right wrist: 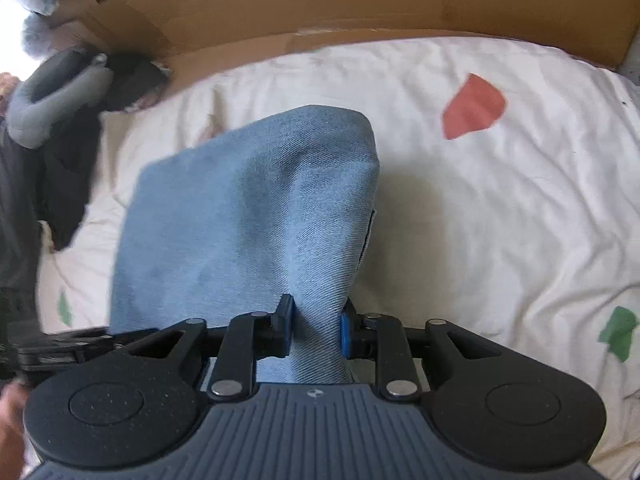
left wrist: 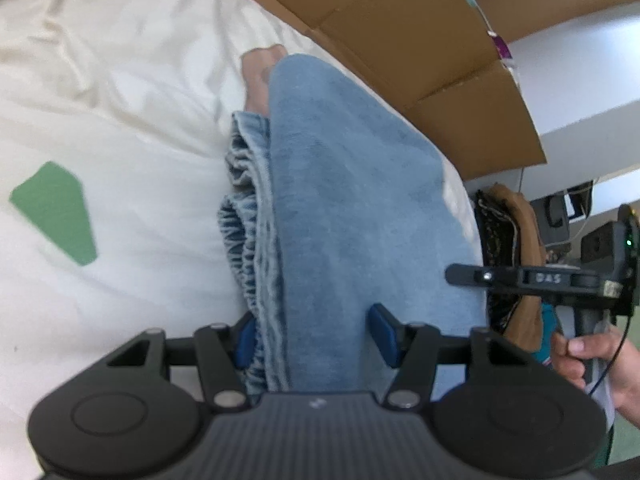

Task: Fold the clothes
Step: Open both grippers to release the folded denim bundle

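Jeans, draped over the white bed ahead of both tools, sit bunched between the right tool pads and inside the left tool's half-open jaws; lowering both evenly should keep the fold square.

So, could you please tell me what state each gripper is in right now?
Left gripper: open, folded light-blue denim garment between its jaws.
Right gripper: shut on the denim.
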`<state>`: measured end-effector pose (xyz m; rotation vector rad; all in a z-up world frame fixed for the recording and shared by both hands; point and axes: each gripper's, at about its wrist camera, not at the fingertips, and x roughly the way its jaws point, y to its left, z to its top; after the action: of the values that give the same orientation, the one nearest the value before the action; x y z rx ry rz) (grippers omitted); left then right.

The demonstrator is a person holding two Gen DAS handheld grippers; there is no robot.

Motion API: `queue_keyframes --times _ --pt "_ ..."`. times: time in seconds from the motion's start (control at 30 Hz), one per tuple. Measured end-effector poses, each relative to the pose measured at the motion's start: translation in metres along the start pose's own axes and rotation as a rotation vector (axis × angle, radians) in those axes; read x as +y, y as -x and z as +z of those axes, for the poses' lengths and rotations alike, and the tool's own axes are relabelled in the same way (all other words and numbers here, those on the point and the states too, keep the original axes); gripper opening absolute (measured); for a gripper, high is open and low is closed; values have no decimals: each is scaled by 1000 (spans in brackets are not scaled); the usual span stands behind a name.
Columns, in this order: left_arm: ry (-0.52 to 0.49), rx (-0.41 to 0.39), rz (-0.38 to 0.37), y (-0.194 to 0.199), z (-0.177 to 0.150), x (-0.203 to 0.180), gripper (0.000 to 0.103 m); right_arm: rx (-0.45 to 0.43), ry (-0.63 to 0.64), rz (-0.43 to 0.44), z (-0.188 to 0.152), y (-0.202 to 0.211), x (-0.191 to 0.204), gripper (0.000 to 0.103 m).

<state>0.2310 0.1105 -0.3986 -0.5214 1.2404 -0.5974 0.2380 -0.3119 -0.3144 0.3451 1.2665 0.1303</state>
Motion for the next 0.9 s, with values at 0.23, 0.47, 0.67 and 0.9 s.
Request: queue_keyframes --times 0.23,0.47,0.67,0.9 --pt "-49 1 66 2 -6 -19 57 -36 18 -90 -23 8 -15 39" --pt "-56 7 139 23 -11 -38 52 -154 -2 -64 -72 42 5 39" --pt "-54 3 157 60 -15 -58 52 -177 -114 -25 -127 30 17 28" --pt "-55 22 297 108 -19 -91 52 -141 -233 59 -172 24 25 25"
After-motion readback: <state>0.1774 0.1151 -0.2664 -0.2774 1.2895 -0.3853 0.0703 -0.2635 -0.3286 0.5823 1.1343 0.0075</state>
